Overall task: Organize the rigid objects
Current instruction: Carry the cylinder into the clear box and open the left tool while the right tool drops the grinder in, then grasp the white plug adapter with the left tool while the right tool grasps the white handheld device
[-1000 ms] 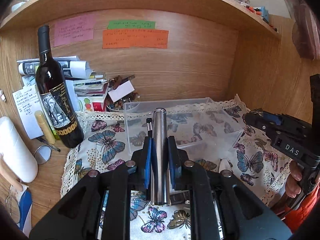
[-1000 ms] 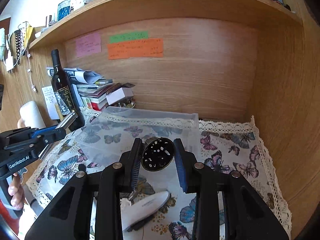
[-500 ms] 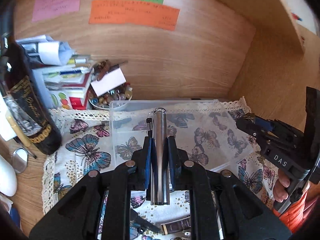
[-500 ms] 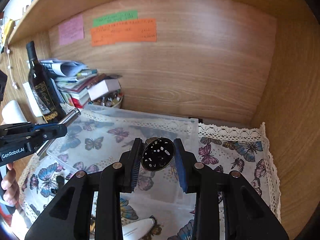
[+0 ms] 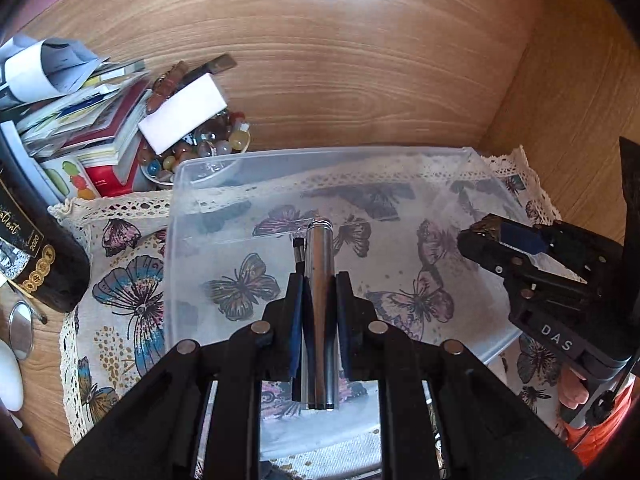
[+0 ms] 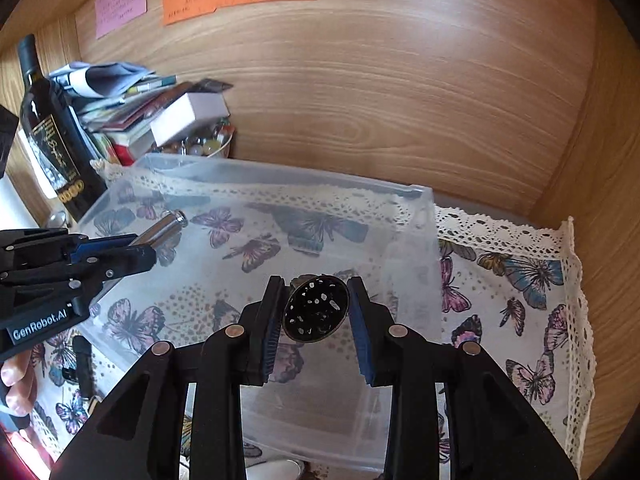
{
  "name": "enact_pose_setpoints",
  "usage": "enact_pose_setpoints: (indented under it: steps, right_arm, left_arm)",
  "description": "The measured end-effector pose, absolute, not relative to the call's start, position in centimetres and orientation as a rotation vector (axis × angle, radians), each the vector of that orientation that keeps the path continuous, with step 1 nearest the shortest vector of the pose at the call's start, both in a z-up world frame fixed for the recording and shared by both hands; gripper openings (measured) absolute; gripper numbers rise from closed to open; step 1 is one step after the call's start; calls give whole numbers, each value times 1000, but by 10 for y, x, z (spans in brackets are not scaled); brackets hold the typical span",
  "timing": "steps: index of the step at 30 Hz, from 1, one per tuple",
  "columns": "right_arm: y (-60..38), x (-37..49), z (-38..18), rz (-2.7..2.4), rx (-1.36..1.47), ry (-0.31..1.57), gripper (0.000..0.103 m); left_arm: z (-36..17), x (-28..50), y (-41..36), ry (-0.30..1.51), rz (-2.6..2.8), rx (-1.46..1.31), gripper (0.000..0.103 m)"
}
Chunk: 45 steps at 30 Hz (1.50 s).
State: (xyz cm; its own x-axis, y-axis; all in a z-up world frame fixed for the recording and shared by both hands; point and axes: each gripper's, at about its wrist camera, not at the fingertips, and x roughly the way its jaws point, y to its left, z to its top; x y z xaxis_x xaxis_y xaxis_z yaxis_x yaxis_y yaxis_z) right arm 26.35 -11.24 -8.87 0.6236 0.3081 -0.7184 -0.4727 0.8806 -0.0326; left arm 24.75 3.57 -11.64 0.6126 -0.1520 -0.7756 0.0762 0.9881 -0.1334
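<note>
L gripper clamps metal tube, R gripper grips perforated disc (both over clear bin).

I've brought both grippers forward and down: my tube and disc now hang over the bin.

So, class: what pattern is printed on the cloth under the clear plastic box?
Colourful butterflies on a pale cloth with a lace edge, clearest in the right wrist view.

Left claw and right claw both clamped, angled downward.
</note>
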Motion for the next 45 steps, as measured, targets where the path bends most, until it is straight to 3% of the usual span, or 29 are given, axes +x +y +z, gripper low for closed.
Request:
enact_pose_setpoints:
  steps: [9,15,20,26,29,33,45]
  right_arm:
    - [-110,256,-87,465,-247,766,32]
    - [-114,236,-64,469,-233,683,44]
    - [-121,213,-46,474,-220,619,57]
    - [-127,175,-34,479,-208,554,71]
    - [-129,161,-37,484,-197,548,73]
    - [-128,142,-51,500,-192,575,79]
    - [-115,106,-112,538,-178,737,79]
  left_arm:
    - [-111,241,25,871,-113,-34,16]
    - [-94,226,26,822,-104,-35,31]
    - [-74,201,29,739,-88,-22,59]
    - [-50,161,33,637,-46,12,86]
    - [-44,140,37,602,-29,11,97]
    - [-46,117,43,600,-18,-6,99]
    - [-95,79,53,723,14,-35,99]
